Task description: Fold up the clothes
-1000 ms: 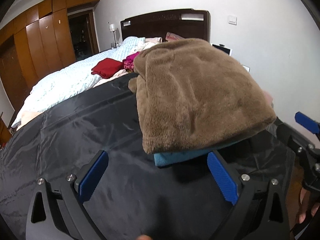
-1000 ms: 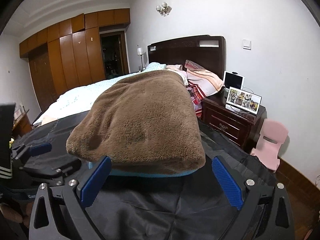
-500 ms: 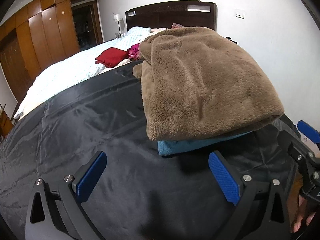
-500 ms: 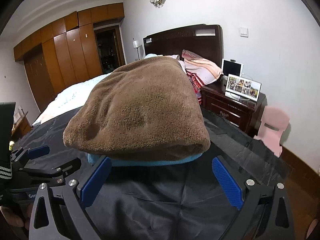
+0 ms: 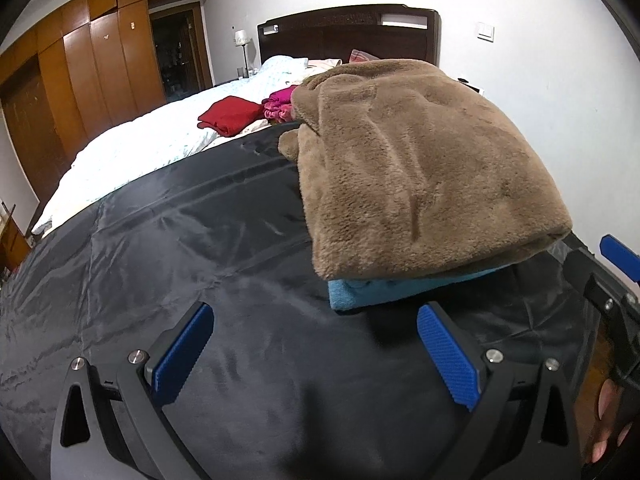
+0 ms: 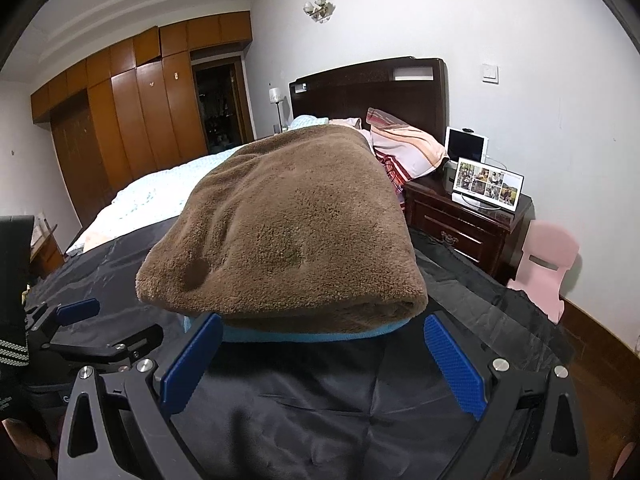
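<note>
A folded brown fleece garment lies on a folded teal garment, stacked on a black sheet over the bed. The stack also shows in the right wrist view, brown over teal. My left gripper is open and empty, just short of the stack's near left corner. My right gripper is open and empty, its fingertips at the stack's near edge. The right gripper shows at the left view's right edge, the left gripper at the right view's left.
A red folded garment and pink clothes lie on the pale blue quilt behind. A dark nightstand with a photo frame and a pink chair stand right of the bed. Wooden wardrobes line the left wall.
Both grippers have moved a little closer to the stack and stay open. The stack itself has not moved.
</note>
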A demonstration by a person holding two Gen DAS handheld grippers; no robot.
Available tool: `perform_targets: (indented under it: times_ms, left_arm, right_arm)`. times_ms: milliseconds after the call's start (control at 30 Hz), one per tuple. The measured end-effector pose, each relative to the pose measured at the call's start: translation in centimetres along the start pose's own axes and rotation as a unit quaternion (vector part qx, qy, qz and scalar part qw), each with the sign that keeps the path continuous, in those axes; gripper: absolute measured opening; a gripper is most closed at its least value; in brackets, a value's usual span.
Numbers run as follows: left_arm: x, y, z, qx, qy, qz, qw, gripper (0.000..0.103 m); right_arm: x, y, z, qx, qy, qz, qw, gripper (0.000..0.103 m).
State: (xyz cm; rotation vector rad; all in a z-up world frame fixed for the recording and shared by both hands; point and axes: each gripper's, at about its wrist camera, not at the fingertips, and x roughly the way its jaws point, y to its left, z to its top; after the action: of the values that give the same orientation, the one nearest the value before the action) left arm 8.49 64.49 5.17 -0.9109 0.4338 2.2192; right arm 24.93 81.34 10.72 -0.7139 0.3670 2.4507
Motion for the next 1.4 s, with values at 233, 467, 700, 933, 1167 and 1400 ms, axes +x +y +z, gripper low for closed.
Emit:
perform_targets:
  times_ms: [233, 467, 700, 933, 1167, 1400]
  left_arm:
    - [0.0, 2.4, -0.4, -0.026, -0.005, 0.022, 0.9994, 0.102]
    - [-0.4, 4.6, -0.8, -0.038, -0.017, 0.037, 0.9984, 0.102]
    - [0.4, 7.5, -1.9, -0.059, -0.008, 0.036, 0.9976, 0.102]
    - [2.0, 10.4, -2.5, -0.084, 0.015, 0.025, 0.9960, 0.102]
    - [2.8, 10.8, -2.5, -0.093, 0.034, 0.005, 0.9951, 0.102]
    - [1.6, 10.5, -2.2, -0.096, 0.028, -0.007, 0.9950, 0.102]
  right_arm:
    - [0.9, 1.5, 2.0, -0.027, -0.009, 0.008, 1.000, 0.102]
    - [5.4, 5.7, 7.6, -0.067, 0.002, 0.015, 0.998, 0.102]
    - [14.3, 11.2, 13.7, -0.128, 0.073, -0.057, 0.987, 0.102]
    - [22.8, 14.9, 14.6, -0.186, 0.175, -0.089, 0.963, 0.102]
    - [26.0, 15.9, 13.5, -0.213, 0.212, -0.086, 0.950, 0.103]
    - [25.4, 14.9, 13.5, -0.201, 0.200, -0.054, 0.957, 0.103]
